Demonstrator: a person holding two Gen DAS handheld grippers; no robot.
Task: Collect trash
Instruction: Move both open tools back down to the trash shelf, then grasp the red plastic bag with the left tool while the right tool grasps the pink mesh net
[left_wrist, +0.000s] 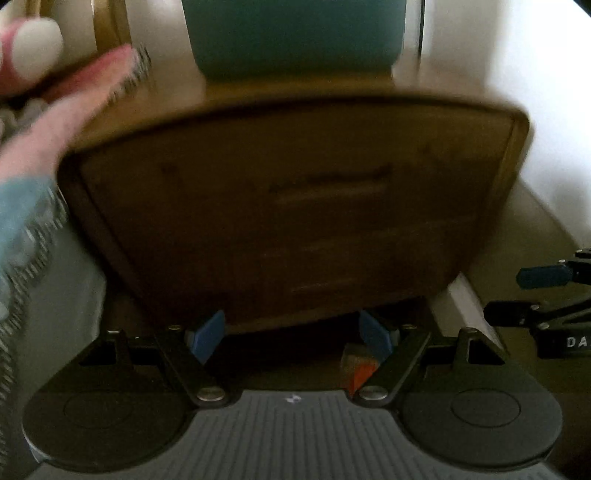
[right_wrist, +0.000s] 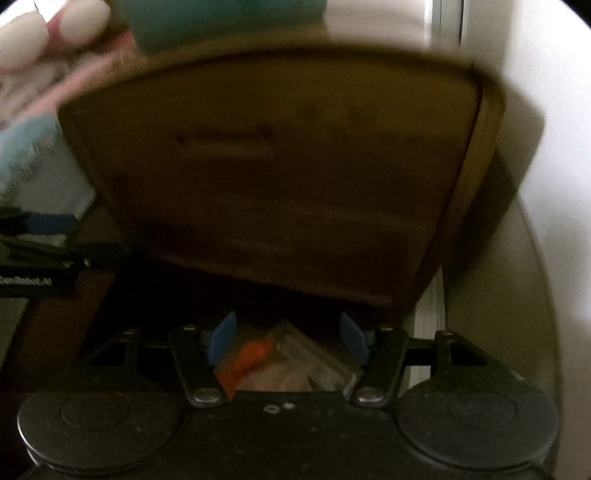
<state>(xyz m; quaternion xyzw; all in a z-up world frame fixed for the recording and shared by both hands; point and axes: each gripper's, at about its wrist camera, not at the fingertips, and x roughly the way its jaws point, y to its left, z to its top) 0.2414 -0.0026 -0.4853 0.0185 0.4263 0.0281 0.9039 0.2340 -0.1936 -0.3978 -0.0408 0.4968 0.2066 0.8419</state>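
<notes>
Wooden nightstand (left_wrist: 295, 206) fills mid-frame in both views. Wrapper (right_wrist: 273, 360), clear with orange, lies on the floor at lower centre between the right gripper's (right_wrist: 288, 339) parted jaws, untouched. Left gripper (left_wrist: 291, 334): jaws apart, empty.

A brown wooden cabinet (left_wrist: 295, 206) with a slot handle fills the middle of both views. At twelve o'clock a teal cushion (left_wrist: 295, 33) sits above it. At nine to ten o'clock hangs blurred pink and pale blue fabric (left_wrist: 33, 177). White wall (left_wrist: 546, 92) spans two o'clock.
</notes>
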